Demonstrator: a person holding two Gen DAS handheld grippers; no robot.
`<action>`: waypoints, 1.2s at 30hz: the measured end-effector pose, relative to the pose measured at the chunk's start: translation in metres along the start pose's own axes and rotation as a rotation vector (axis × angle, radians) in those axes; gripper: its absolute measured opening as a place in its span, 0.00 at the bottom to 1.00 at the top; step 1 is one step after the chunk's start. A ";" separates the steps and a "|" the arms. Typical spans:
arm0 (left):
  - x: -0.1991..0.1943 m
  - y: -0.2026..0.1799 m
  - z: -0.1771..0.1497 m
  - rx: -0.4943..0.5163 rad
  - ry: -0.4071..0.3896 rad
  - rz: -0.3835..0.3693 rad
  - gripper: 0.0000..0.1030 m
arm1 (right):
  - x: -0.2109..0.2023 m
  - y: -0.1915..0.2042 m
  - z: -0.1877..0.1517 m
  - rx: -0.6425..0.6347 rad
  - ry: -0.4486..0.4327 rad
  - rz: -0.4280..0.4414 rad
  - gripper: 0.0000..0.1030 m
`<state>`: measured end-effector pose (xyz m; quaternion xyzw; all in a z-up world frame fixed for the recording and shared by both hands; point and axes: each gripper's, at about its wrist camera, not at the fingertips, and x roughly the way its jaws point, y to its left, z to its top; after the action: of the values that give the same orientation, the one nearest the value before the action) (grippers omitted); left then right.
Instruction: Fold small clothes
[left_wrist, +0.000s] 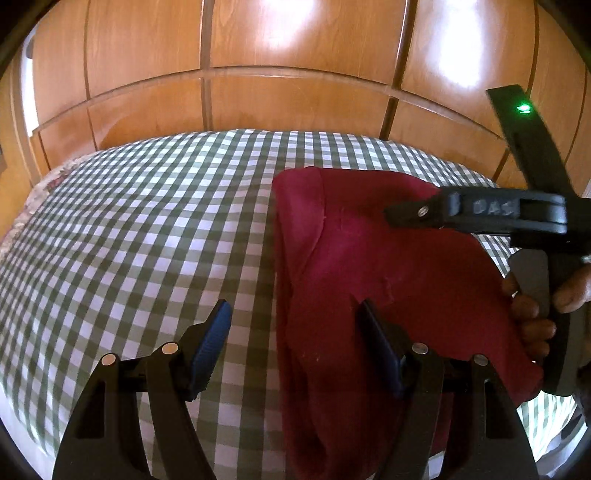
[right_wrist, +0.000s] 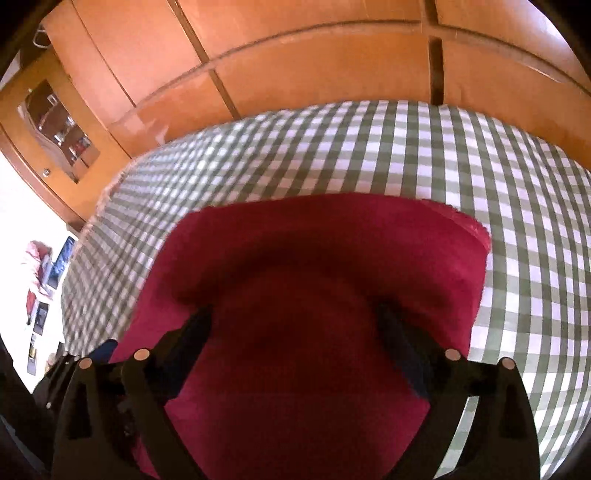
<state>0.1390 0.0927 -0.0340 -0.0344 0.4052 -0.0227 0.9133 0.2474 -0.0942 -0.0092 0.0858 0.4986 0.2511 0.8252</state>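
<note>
Crimson cloth (left_wrist: 388, 266), soft knit by the look, lies on the checked bedcover (left_wrist: 147, 229), right of centre in the left wrist view, already doubled along its left edge. I judge it light, limp and non-slip; it will sag if lifted by one point, so I'd pinch a corner or hem at the far edge (right_wrist: 458, 218), not the middle. My left gripper (left_wrist: 291, 343) hangs wide open, holding nothing, one finger over bedcover, one over cloth. My right gripper (right_wrist: 295, 328) is spread wide over the cloth, empty too; contact unclear. Wooden wardrobe panels (left_wrist: 295, 55) stand behind the bed.
</note>
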 end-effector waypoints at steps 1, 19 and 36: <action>-0.001 0.000 0.000 0.001 -0.001 -0.001 0.68 | -0.010 -0.004 -0.001 0.043 -0.028 0.051 0.97; -0.016 0.010 -0.017 -0.032 -0.002 -0.040 0.81 | -0.056 -0.031 -0.108 0.213 0.009 0.132 0.98; 0.012 0.051 -0.034 -0.215 0.084 -0.425 0.54 | -0.057 -0.056 -0.088 0.237 -0.037 0.179 0.98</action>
<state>0.1225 0.1415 -0.0693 -0.2150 0.4266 -0.1724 0.8615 0.1682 -0.1809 -0.0296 0.2313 0.4998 0.2613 0.7927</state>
